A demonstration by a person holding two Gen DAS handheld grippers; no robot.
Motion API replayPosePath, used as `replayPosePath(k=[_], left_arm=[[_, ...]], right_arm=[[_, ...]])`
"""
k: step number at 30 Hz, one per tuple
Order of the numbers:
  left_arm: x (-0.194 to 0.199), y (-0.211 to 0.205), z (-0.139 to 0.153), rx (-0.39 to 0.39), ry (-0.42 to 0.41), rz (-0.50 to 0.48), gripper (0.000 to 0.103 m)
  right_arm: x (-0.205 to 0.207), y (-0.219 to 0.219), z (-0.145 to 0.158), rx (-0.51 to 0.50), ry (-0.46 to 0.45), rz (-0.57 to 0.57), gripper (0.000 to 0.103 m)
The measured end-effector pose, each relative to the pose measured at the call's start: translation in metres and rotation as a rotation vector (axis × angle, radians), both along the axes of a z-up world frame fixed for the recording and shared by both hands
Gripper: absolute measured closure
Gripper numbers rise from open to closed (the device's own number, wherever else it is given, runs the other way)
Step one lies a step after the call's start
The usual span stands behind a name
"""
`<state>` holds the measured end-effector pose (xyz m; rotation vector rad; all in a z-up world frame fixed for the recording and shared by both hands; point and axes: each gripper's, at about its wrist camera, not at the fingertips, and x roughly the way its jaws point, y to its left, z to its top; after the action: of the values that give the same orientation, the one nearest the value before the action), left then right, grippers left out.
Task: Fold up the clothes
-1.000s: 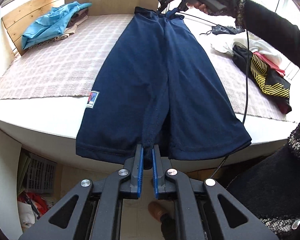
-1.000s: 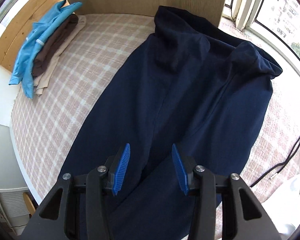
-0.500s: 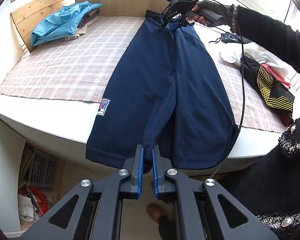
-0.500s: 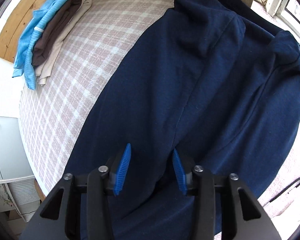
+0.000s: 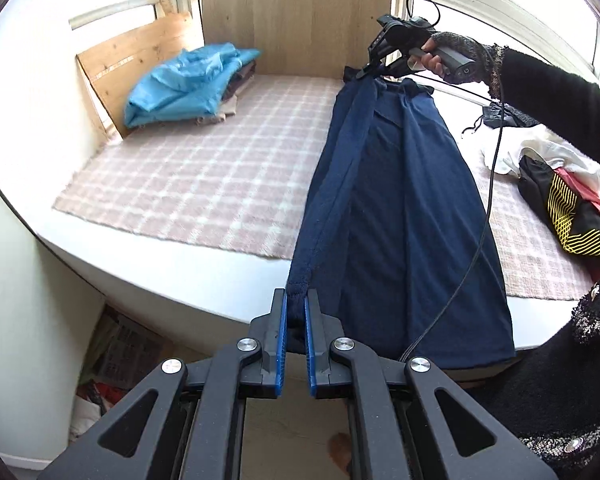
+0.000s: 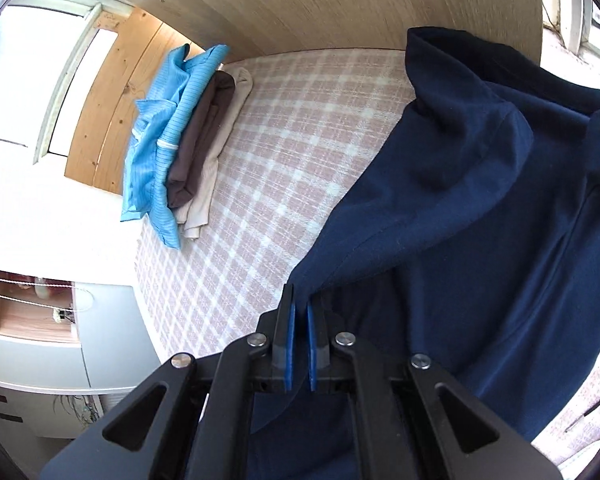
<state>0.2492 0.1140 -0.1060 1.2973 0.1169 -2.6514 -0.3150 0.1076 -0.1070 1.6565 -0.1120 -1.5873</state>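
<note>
Navy blue shorts (image 5: 404,208) lie stretched lengthwise across the checked pink mat (image 5: 204,184) on the white table. My left gripper (image 5: 296,312) is shut on the near hem at the table's front edge. My right gripper (image 5: 366,70) is shut on the far waist end and lifts it off the mat. In the right wrist view the right gripper (image 6: 300,312) pinches a fold of the navy shorts (image 6: 480,216), whose left half is raised and draped over the right half.
A folded stack with a light blue garment on top (image 5: 188,84) sits at the back left, also in the right wrist view (image 6: 172,128). A pile of unfolded clothes, black-yellow (image 5: 568,216) and white, lies at right. A wooden board (image 5: 296,16) stands behind. A cable (image 5: 488,184) hangs across the shorts.
My right gripper has closed on the waist end and lifted it. The shorts' left half has been raised and folded over toward the right, so the shorts look narrower.
</note>
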Motion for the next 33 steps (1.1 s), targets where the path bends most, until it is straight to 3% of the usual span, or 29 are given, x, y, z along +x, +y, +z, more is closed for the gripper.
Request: replayPosePath(k=[3, 7, 9, 16, 20, 21, 23, 27, 31, 33], left_arm=[[-0.004, 0.021, -0.008, 0.078, 0.026, -0.072, 0.096], [-0.024, 0.063, -0.067, 0.147, -0.091, -0.188, 0.096], [-0.026, 0.072, -0.083, 0.164, -0.12, -0.202, 0.096], [-0.018, 0.063, -0.088, 0.216, -0.154, -0.157, 0.094], [0.002, 0.05, -0.068, 0.286, -0.14, -0.141, 0.075], [0.007, 0.042, -0.062, 0.284, -0.123, -0.121, 0.066], [0.008, 0.017, -0.058, 0.282, -0.103, -0.046, 0.06], [-0.009, -0.031, -0.068, 0.287, -0.094, 0.084, 0.06], [-0.025, -0.043, -0.087, 0.288, -0.152, 0.08, 0.061], [-0.03, -0.043, -0.093, 0.293, -0.179, 0.062, 0.072]], right_arm=[[-0.003, 0.012, -0.017, 0.039, -0.013, -0.013, 0.098], [-0.005, 0.025, -0.042, 0.094, -0.024, -0.029, 0.098], [-0.006, 0.027, -0.048, 0.108, -0.018, -0.022, 0.098], [-0.004, 0.027, -0.058, 0.124, -0.025, 0.009, 0.098], [-0.003, 0.027, -0.06, 0.144, -0.021, 0.03, 0.097], [-0.002, 0.028, -0.061, 0.143, -0.023, 0.031, 0.097], [-0.002, 0.03, -0.062, 0.141, -0.028, 0.036, 0.097], [-0.001, 0.034, -0.064, 0.141, -0.037, 0.049, 0.096], [0.002, 0.039, -0.053, 0.18, -0.016, 0.09, 0.092], [0.002, 0.044, -0.033, 0.203, 0.054, 0.128, 0.087]])
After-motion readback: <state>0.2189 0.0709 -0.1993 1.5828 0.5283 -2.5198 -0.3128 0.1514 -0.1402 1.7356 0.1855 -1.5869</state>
